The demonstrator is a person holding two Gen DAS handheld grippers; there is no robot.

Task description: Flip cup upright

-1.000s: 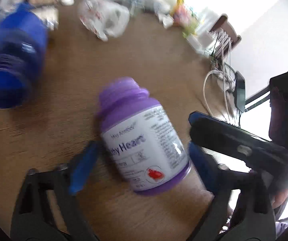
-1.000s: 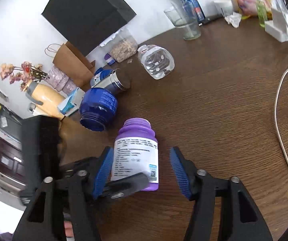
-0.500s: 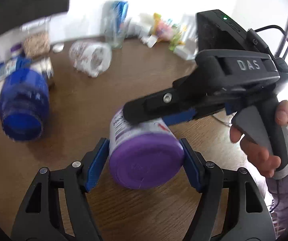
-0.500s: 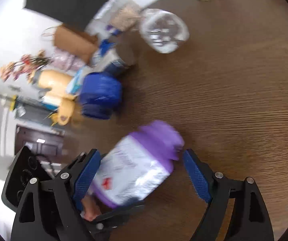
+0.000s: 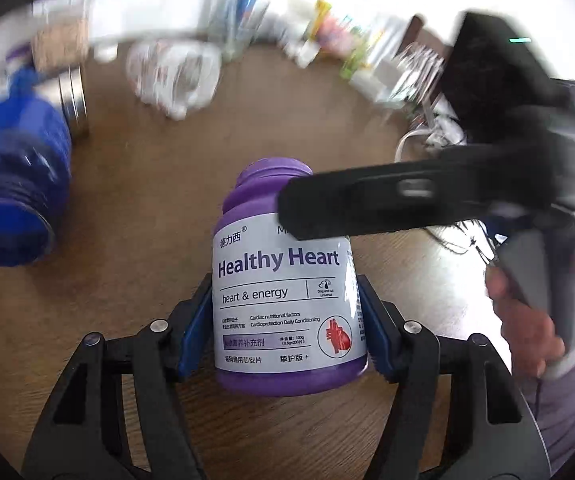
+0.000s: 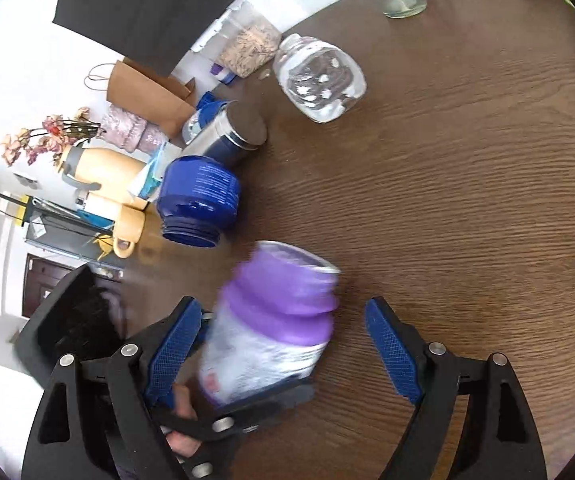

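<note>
Your left gripper (image 5: 289, 322) jaws clamp the purple Healthy Heart bottle (image 5: 287, 280), neck up, above the tabletop (image 5: 135, 208). Your right gripper (image 6: 283, 344) jaws stand wide, straddling it without grip.

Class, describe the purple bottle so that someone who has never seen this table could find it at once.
On the brown wooden table, look nearest the camera, where the left tongs clamp a purple bottle. Unlike the blue jar on its side and the clear bottle beyond, it carries a white "Healthy Heart" label with a red heart.
</note>
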